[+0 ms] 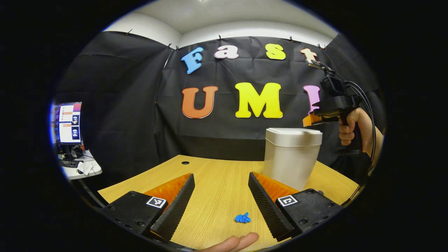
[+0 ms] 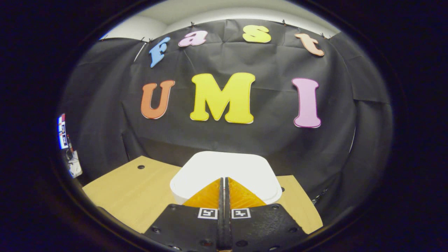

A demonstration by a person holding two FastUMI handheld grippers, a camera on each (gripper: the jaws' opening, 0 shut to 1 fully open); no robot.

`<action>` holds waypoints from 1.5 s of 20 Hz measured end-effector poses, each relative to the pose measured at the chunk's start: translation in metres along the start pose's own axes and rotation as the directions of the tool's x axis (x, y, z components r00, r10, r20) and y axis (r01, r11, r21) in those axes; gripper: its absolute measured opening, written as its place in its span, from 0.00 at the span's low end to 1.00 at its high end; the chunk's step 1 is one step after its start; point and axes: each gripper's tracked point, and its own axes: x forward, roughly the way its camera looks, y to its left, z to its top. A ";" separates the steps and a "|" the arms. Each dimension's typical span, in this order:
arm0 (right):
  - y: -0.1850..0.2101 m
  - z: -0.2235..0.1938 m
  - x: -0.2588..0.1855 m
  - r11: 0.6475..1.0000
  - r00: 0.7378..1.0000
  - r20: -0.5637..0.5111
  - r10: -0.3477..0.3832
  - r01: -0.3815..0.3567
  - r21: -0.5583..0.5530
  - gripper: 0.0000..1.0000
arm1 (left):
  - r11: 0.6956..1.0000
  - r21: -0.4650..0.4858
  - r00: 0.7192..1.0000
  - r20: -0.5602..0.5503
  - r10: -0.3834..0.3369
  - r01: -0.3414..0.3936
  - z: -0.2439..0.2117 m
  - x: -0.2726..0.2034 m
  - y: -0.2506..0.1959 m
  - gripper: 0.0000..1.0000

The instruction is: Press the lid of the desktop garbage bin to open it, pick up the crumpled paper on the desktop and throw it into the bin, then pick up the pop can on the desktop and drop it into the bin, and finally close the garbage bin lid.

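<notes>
A silver desktop bin (image 1: pixel 292 161) stands on the wooden table (image 1: pixel 217 196) at the right, its white lid (image 1: pixel 294 132) down. A small blue crumpled paper (image 1: pixel 242 218) lies on the table between the fingers of my left gripper (image 1: pixel 221 176), which is open and holds nothing. My right gripper (image 1: pixel 310 120), held by a hand (image 1: pixel 353 126), hovers just over the lid's right side. In the right gripper view my right gripper (image 2: pixel 223 179) is shut with nothing in it, pointing over the middle of the lid (image 2: pixel 210 168). I cannot tell whether it touches the lid.
A side desk with a monitor (image 1: pixel 66 122) and keyboard stands far left, beyond the table. The table has a small cable hole (image 1: pixel 185 162) near its back edge. A person's fingertip (image 1: pixel 234 243) shows at the bottom edge.
</notes>
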 end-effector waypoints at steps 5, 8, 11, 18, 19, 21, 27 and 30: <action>0.000 -0.019 0.009 1.000 0.995 -0.101 0.015 -0.016 -0.013 0.00 | 1.000 -0.003 1.000 -0.007 -0.008 0.008 -0.003 0.000 -0.003 0.99; -0.001 -0.020 0.007 0.999 0.989 -0.143 0.023 -0.018 0.036 0.01 | 1.000 -0.021 1.000 0.001 -0.022 0.022 -0.001 -0.002 -0.008 0.99; 0.001 -0.006 -0.013 0.999 0.997 -0.066 0.027 -0.025 0.031 0.00 | 0.999 -0.013 0.999 -0.005 -0.032 0.032 -0.003 -0.003 -0.010 0.99; 0.001 -0.019 -0.089 0.997 0.996 0.056 0.064 -0.066 0.044 0.00 | 0.998 -0.063 0.999 -0.045 -0.027 0.024 -0.015 0.006 -0.008 0.99; 0.003 -0.027 -0.098 0.994 0.995 0.056 0.081 -0.084 0.066 0.03 | 0.997 -0.068 0.998 -0.044 -0.038 0.035 -0.015 0.007 -0.010 0.99; -0.007 -0.034 -0.112 0.997 0.994 0.093 0.060 -0.064 0.044 0.21 | 0.998 -0.046 0.999 -0.029 -0.038 0.037 -0.011 0.010 -0.006 0.99; -0.025 -0.069 -0.143 0.999 0.987 0.160 0.032 -0.035 0.017 0.74 | 1.000 -0.010 0.998 -0.053 -0.027 0.027 -0.023 0.016 -0.008 0.99; -0.027 -0.087 -0.164 0.999 0.983 0.180 0.048 -0.052 0.014 0.94 | 0.999 0.010 0.996 -0.078 -0.035 0.036 -0.037 0.016 -0.016 0.99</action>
